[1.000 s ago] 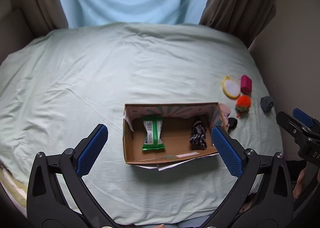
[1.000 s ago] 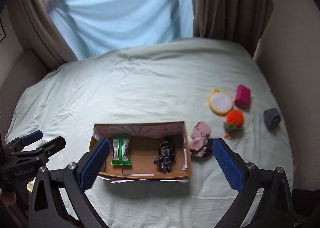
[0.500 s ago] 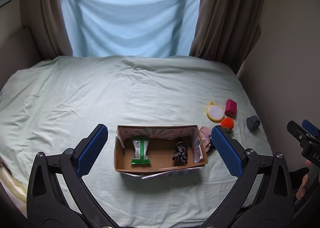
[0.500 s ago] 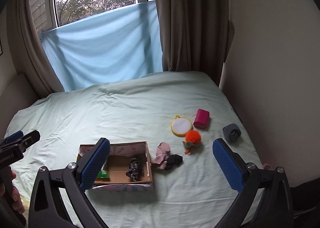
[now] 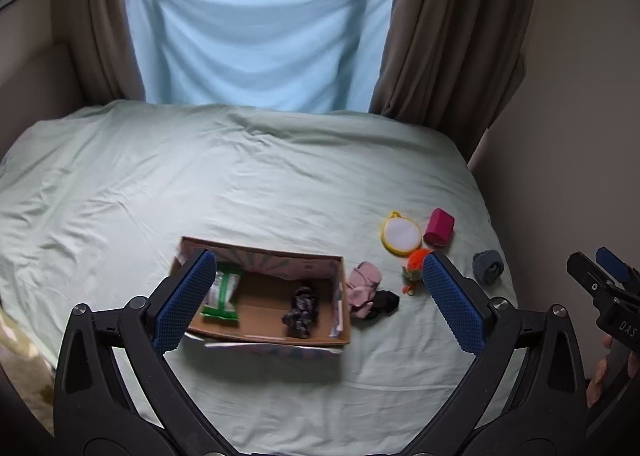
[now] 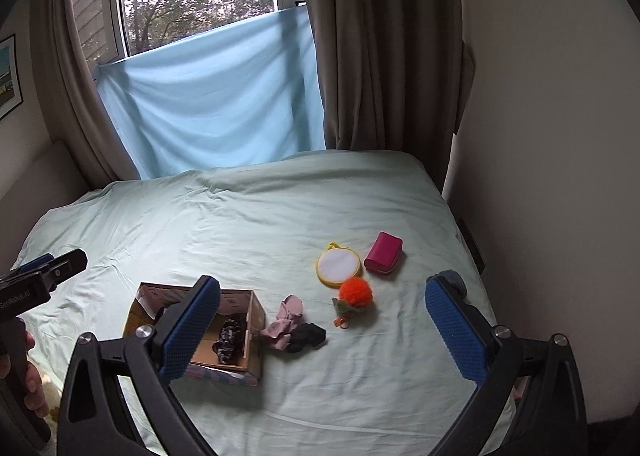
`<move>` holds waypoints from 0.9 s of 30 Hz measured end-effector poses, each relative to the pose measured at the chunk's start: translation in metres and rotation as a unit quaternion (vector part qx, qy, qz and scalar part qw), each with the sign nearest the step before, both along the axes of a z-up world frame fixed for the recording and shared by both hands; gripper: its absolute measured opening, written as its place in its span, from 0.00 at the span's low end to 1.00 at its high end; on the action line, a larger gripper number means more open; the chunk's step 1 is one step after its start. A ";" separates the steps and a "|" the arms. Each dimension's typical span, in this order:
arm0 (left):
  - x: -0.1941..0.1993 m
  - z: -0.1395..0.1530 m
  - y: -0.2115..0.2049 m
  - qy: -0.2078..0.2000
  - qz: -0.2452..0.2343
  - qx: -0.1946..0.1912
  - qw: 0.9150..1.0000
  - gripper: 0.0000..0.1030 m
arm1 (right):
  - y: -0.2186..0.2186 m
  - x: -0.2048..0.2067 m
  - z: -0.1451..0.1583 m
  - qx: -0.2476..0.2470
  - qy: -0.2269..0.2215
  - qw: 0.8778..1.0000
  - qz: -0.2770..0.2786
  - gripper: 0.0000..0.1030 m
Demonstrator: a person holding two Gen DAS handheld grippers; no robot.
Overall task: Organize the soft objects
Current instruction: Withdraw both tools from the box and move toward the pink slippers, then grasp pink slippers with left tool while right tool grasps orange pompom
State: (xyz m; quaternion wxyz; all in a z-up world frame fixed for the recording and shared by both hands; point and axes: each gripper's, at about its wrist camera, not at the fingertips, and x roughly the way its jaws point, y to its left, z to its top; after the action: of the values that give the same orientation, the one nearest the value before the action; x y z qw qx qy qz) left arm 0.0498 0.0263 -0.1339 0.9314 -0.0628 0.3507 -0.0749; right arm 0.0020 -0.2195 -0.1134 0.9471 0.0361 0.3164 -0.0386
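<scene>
— Pulled back and tilted up since half a second ago: more window and tree visible, box (image 5: 264, 298) lower and more to the left in the right wrist view. Left gripper (image 5: 318, 302) spread wide as before, holding nothing; right gripper (image 6: 322, 330) likewise.

— Hidden parts? Left end of box and green packet (image 5: 222, 292) partly behind a blue pad; grey roll (image 6: 454, 281) half covered by the right finger. Dark patterned bundle (image 6: 229, 340) in the box hard to read, possibly a scrunchie.

— Textures: creased pale green sheet (image 5: 240, 184), corrugated cardboard, fuzzy orange pom (image 6: 355, 291), round yellow-rimmed pad (image 6: 338, 265), boxy magenta pouch (image 6: 384, 254). Pink cloth (image 6: 282, 322) and black cloth (image 6: 306, 336) touching, just right of the box.
</scene>
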 end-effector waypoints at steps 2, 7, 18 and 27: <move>0.004 -0.006 -0.019 0.003 0.010 -0.001 1.000 1.00 | -0.016 0.007 -0.004 0.000 0.003 1.000 0.015 0.99; 0.020 -0.029 -0.067 0.020 0.031 -0.004 0.999 1.00 | -0.050 0.033 -0.017 -0.007 0.013 0.999 0.050 0.99; 0.075 -0.101 -0.149 0.072 0.056 0.012 0.996 1.00 | -0.094 0.106 -0.071 0.020 0.038 0.995 0.088 0.99; 0.125 -0.195 -0.197 0.094 0.092 0.074 0.989 0.99 | -0.109 0.171 -0.145 0.040 0.080 0.991 0.097 0.99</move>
State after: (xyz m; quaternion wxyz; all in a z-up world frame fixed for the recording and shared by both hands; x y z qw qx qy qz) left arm 0.1745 -0.1705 -0.3294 0.8991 -0.0326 0.4343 0.0434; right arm 0.1732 -0.3287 -0.2587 0.9159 0.0400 0.3943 0.0634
